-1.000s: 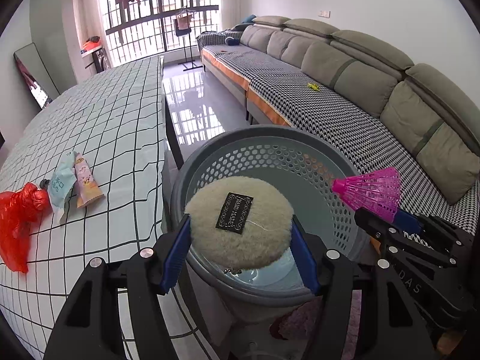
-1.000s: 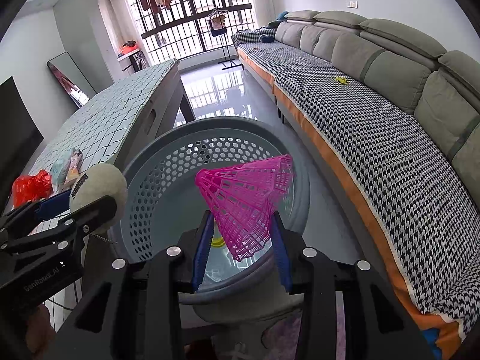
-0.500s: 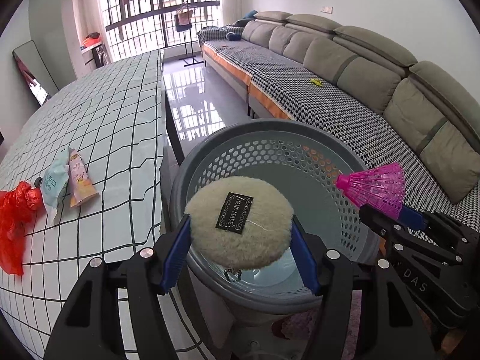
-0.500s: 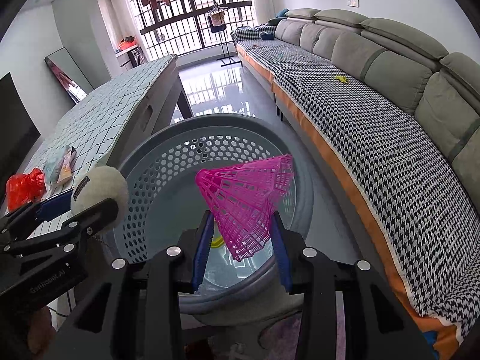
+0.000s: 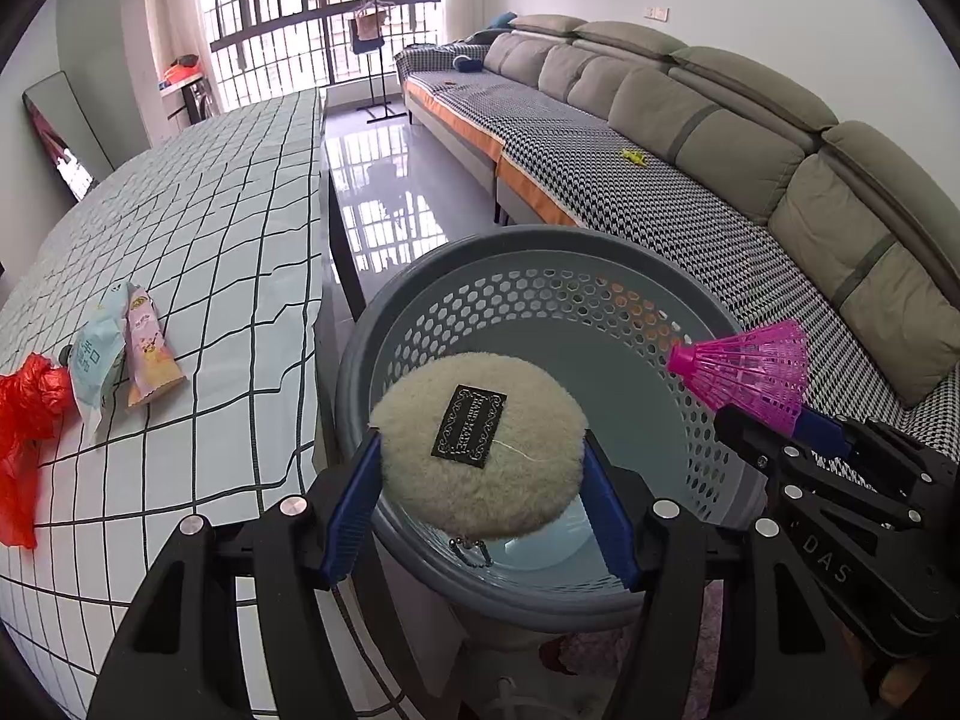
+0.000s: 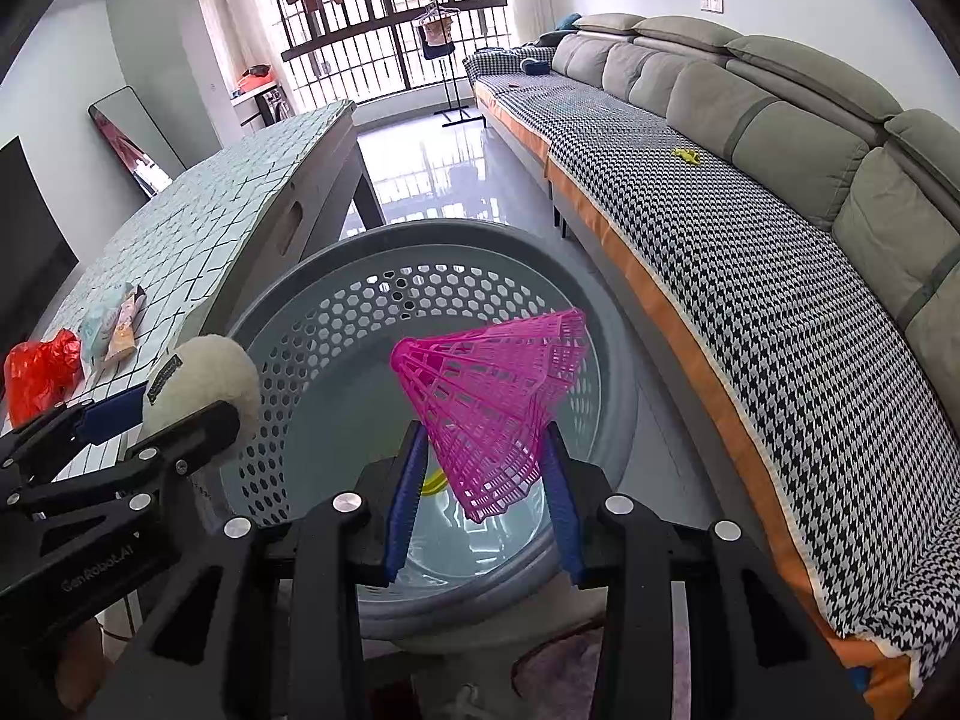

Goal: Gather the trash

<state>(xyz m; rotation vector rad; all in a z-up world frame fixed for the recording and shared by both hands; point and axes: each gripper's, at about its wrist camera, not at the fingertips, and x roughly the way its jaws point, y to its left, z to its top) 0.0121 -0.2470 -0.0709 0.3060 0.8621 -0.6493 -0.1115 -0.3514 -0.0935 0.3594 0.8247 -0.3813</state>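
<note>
My left gripper (image 5: 480, 462) is shut on a round cream fluffy pad (image 5: 480, 438) with a black label, held over the near rim of a grey perforated basket (image 5: 612, 282). My right gripper (image 6: 483, 468) is shut on a pink plastic shuttlecock (image 6: 492, 396), also above the basket (image 6: 456, 240). The shuttlecock shows at the right of the left wrist view (image 5: 744, 375); the pad shows at the left of the right wrist view (image 6: 198, 384). A small yellow item (image 6: 435, 483) lies in the basket bottom.
A table with a checked cloth (image 5: 198, 228) stands left of the basket. On it lie a red plastic bag (image 5: 27, 420) and two snack wrappers (image 5: 120, 354). A long grey sofa (image 5: 690, 138) runs along the right. Glossy floor lies between.
Both grippers have drifted slightly forward over the basket, still holding the pad and the shuttlecock. Nothing was let go.
</note>
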